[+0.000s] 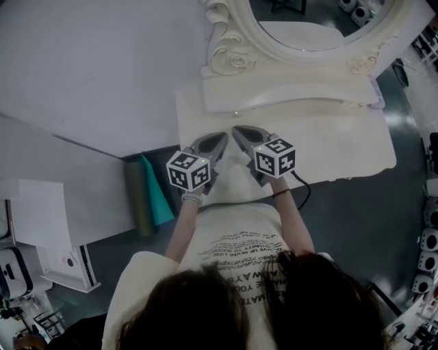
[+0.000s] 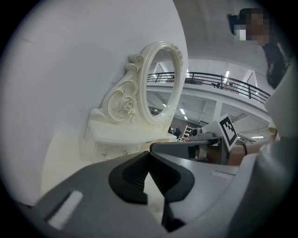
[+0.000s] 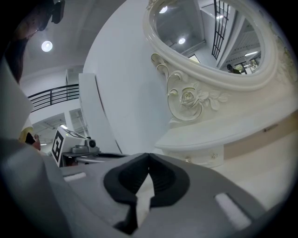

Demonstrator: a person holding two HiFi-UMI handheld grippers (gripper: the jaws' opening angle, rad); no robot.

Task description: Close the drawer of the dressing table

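The left claw [image 2: 149,154] and the right claw [image 3: 148,156] are both pinched tight on nothing, side by side over the front edge of the cream dressing table's tabletop [image 1: 342,143]. The small knobbed cream drawer [image 3: 201,158] sits in the raised shelf along the back edge, below the carved oval mirror [image 1: 308,27]. It looks flush, though the distortion makes that uncertain.

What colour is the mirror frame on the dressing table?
Cream white, with carved scrolls; the mirror frame shows best in the right gripper view.

Mirror [image 1: 321,20] at dressing table [image 1: 342,143] rear; left gripper [image 1: 222,135] beside right gripper [image 1: 237,129], front.
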